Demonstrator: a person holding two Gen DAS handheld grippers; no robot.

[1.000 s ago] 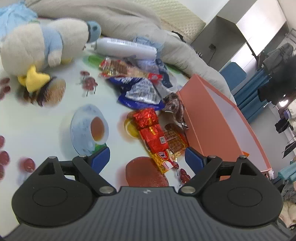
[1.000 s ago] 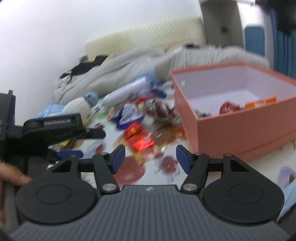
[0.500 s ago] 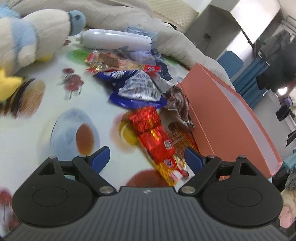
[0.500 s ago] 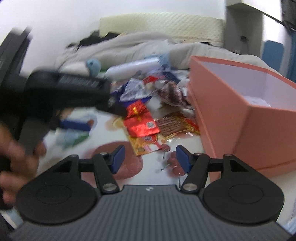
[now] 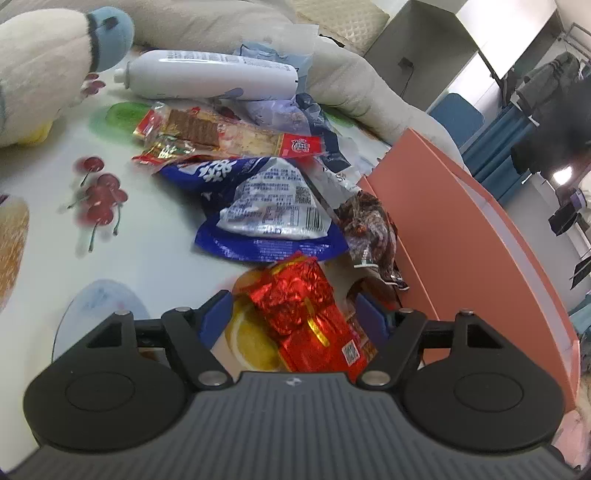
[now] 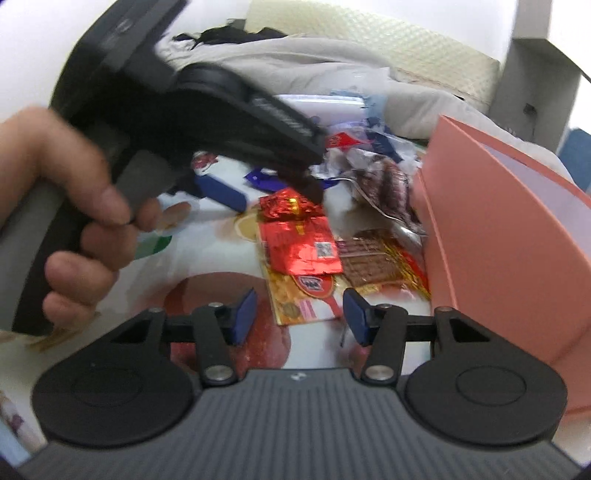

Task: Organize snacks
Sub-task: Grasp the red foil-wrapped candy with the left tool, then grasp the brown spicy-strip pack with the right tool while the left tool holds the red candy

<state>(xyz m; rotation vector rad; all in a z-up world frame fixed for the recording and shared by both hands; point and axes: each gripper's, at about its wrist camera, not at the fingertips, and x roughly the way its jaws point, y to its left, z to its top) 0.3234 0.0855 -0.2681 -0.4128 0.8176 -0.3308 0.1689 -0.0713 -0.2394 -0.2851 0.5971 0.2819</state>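
A red foil snack pack (image 5: 303, 314) lies on the printed tablecloth between the open fingers of my left gripper (image 5: 295, 319); it also shows in the right wrist view (image 6: 299, 243). My right gripper (image 6: 299, 314) is open and empty, over the pack's yellow end (image 6: 299, 295). A brown wafer pack (image 6: 373, 266) lies beside it, against the orange box (image 6: 498, 221). Beyond are a blue-and-silver bag (image 5: 269, 218), a dark brown snack bag (image 5: 369, 229) and a long biscuit pack (image 5: 221, 136).
The orange box (image 5: 461, 229) stands at the right. A white bottle (image 5: 210, 79), a plush duck (image 5: 40, 74) and grey bedding (image 5: 240, 26) lie at the back. The hand holding the left gripper (image 6: 85, 229) fills the left of the right wrist view.
My left gripper has moved forward and down, so its fingers now flank the red foil pack. My right gripper has moved closer to the snacks beside the box.
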